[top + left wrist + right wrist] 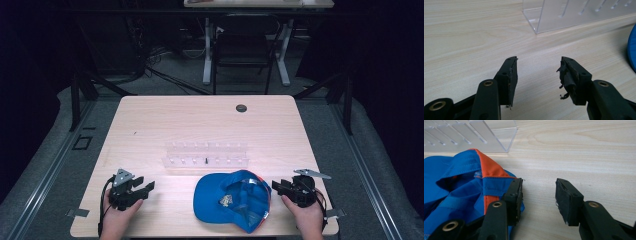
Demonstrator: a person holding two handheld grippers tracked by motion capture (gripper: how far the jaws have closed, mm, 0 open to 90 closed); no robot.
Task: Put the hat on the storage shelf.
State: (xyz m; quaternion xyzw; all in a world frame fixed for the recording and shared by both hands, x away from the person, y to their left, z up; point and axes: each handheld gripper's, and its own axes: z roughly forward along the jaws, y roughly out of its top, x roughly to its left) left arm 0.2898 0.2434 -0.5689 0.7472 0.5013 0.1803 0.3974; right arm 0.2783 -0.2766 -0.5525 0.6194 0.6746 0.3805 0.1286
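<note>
- The left gripper lay near the desk's front left corner, held in the person's left hand; its jaws stood apart with nothing but bare wood between them, pointing toward the middle of the desk.
- In the left gripper view the same gripper showed frayed pads, with open desktop ahead of it up to the near end of the clear rack.
- Between that gripper and the cap the front strip of the desk was bare, leaving free room for sideways moves.
- The clear plastic rack sat at mid-desk, its long side parallel to the front edge, well back from both grippers; one small dark piece stood in it.
- The blue cap lay upside down just in front of the rack, near the front edge and right of centre, its orange-trimmed back turned to the right.
- The right gripper, held in the right hand near the front right corner, had its jaws apart and clamped on nothing.
- In the right gripper view that gripper had one jaw lying over the cap's edge, the other over bare wood.
- Beyond the rack, the back half of the desk was open, apart from a dark round grommet near the back edge.
</note>
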